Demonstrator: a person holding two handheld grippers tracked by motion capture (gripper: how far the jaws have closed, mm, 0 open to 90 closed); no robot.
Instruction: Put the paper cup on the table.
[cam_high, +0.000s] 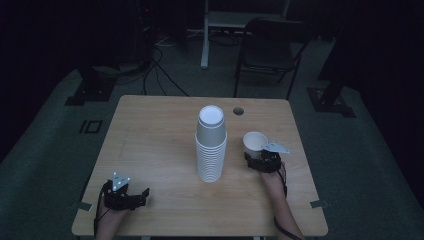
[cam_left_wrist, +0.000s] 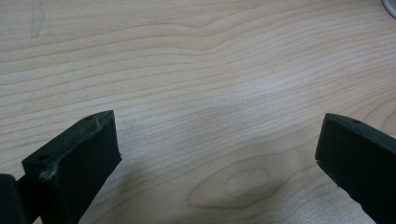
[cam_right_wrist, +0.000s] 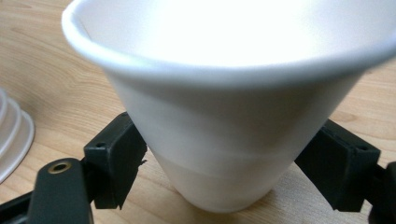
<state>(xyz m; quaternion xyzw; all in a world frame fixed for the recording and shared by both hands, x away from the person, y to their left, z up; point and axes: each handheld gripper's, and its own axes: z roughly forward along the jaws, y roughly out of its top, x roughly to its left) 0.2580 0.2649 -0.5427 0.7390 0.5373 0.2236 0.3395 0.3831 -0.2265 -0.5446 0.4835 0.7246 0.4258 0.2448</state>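
A tall stack of white paper cups (cam_high: 211, 150) stands upside down at the middle of the wooden table (cam_high: 160, 130). To its right a single white cup (cam_high: 255, 142) stands mouth up, with my right gripper (cam_high: 257, 156) shut on its lower wall. In the right gripper view a jaw presses each side of the cup (cam_right_wrist: 224, 116), and the stack's rims (cam_right_wrist: 11, 135) show at the left edge. My left gripper (cam_high: 144, 195) rests near the table's front left corner, open. In the left gripper view its jaws are spread wide over bare wood (cam_left_wrist: 219, 140).
A round cable hole (cam_high: 238, 111) sits in the table's far edge behind the single cup. Beyond the table stand a dark folding chair (cam_high: 270, 45) and a white post (cam_high: 205, 35). Cables (cam_high: 160, 70) lie on the dark floor.
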